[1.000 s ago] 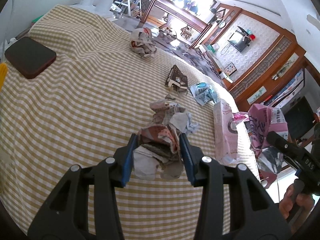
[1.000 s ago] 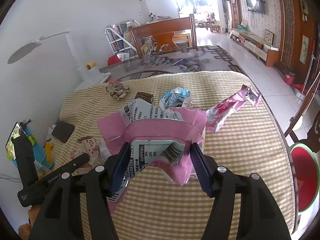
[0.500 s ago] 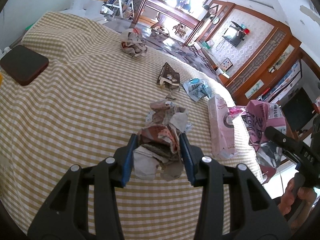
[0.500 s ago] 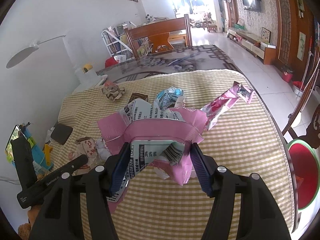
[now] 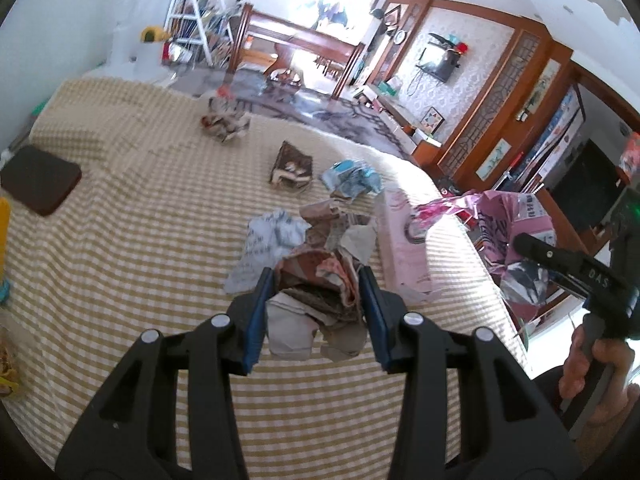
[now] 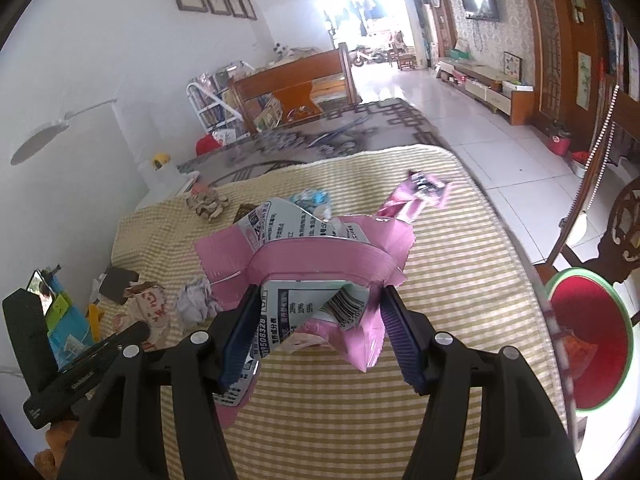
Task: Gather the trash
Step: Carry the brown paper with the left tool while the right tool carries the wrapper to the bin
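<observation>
My left gripper (image 5: 316, 300) is shut on a crumpled brown paper wad (image 5: 320, 280), held above the checked tablecloth (image 5: 140, 220). My right gripper (image 6: 316, 320) is shut on a torn pink carton (image 6: 320, 252); it also shows at the right of the left wrist view (image 5: 516, 224). Loose trash lies on the table: a white crumpled paper (image 5: 264, 248), a blue wrapper (image 5: 352, 180), a brown packet (image 5: 290, 166), a paper wad (image 5: 224, 120) and a long pink wrapper (image 5: 400, 248).
A red bin with a green rim (image 6: 588, 340) stands on the floor right of the table, beside a wooden chair (image 6: 616, 216). A dark brown pad (image 5: 38, 184) lies at the table's left edge. A patterned cloth (image 6: 320, 132) covers the far end.
Both grippers have risen and pulled back a little with their loads. A white crumpled paper now shows under the left gripper's wad. The red bin shows larger in the right wrist view.
</observation>
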The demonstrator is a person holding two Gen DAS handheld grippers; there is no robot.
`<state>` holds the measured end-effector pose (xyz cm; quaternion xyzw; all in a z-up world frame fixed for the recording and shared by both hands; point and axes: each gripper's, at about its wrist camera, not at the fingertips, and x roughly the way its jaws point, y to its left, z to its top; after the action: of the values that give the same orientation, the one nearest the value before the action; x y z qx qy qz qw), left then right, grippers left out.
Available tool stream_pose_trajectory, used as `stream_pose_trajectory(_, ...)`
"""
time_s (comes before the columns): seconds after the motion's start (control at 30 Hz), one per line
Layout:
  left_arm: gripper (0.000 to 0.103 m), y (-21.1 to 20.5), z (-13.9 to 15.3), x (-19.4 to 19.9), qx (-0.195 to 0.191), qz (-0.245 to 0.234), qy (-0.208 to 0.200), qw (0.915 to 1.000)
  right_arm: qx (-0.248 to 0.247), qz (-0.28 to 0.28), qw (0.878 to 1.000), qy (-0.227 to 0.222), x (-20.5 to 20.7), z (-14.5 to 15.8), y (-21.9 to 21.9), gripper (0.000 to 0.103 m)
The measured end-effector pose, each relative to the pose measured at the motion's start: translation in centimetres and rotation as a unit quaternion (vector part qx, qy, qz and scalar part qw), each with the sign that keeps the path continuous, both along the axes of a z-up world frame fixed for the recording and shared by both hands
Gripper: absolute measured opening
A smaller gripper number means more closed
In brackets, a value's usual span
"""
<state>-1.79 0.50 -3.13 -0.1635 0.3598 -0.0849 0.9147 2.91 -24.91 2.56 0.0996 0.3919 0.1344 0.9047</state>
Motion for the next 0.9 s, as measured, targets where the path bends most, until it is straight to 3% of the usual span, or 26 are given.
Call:
stream_pose_trajectory(0.63,0.041,-8.6,3.2,-0.4,-0.040,-0.067,-0.014,0.9969,0.013,-0.042,0.999,-0.003,-2.8,0.9,-8.3,0.059)
stream_pose_trajectory(0.9,0.041,-11.7,3.8,0.2,-0.033,-0.088,-0.006,0.9955,0.060,-0.067,0.996,-0.002,-3.6,1.3,-12.0,0.059)
